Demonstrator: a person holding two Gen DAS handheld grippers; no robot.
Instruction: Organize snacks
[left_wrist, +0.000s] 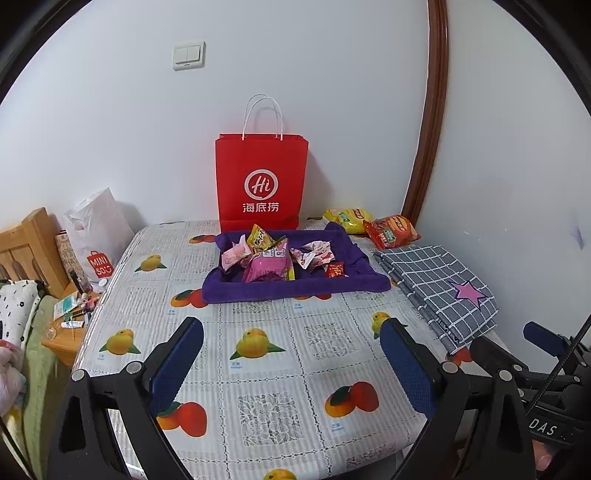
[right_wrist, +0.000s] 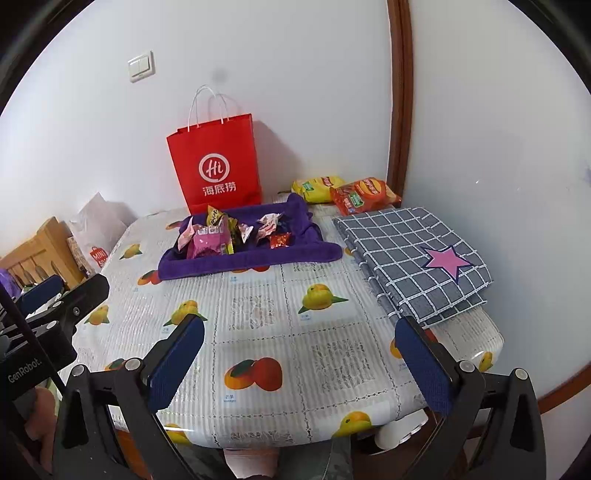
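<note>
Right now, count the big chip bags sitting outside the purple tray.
2. The yellow chip bag lies at the table's far edge, right of the red paper bag. The red chip bag lies beside it, nearer the checked cloth. Others could be hidden behind the paper bag.

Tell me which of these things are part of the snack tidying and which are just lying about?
Part of the job:
purple tray
small snack packets in it
yellow chip bag
red chip bag

Probably just lying about:
red paper bag
checked cloth
white Miniso bag
light switch
</note>
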